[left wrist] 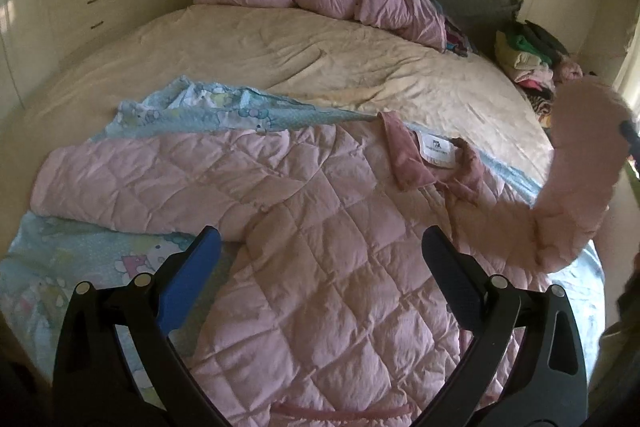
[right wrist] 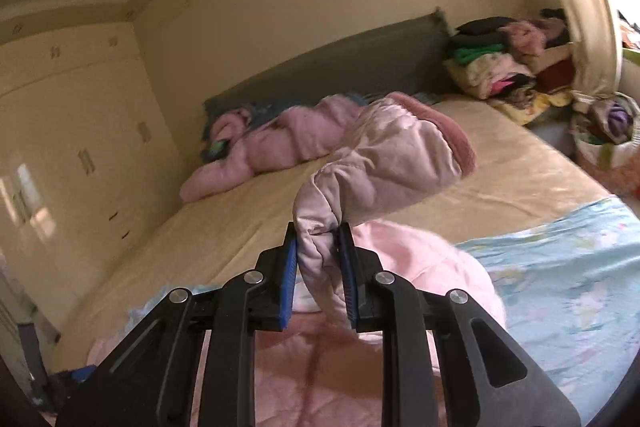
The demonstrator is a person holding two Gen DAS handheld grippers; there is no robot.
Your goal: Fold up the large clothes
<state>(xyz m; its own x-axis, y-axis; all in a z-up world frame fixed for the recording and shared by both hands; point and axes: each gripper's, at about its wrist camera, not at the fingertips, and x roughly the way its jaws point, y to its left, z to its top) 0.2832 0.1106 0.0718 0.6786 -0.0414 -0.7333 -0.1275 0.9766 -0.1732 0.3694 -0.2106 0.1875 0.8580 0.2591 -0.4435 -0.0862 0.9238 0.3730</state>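
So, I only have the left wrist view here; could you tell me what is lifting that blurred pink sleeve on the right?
Observer: The right hand-held gripper is shut on the sleeve, near its cuff.
Operator: Thank you. Is the cuff hanging down?
Observer: No, the cuff sticks up past the fingers.
Operator: And what is beyond the clothes pile?
Observer: A basket of clothes stands beside the bed.

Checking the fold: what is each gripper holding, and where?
Right gripper pinches the pink robe's sleeve near its cuff. Left gripper is open, holding nothing.
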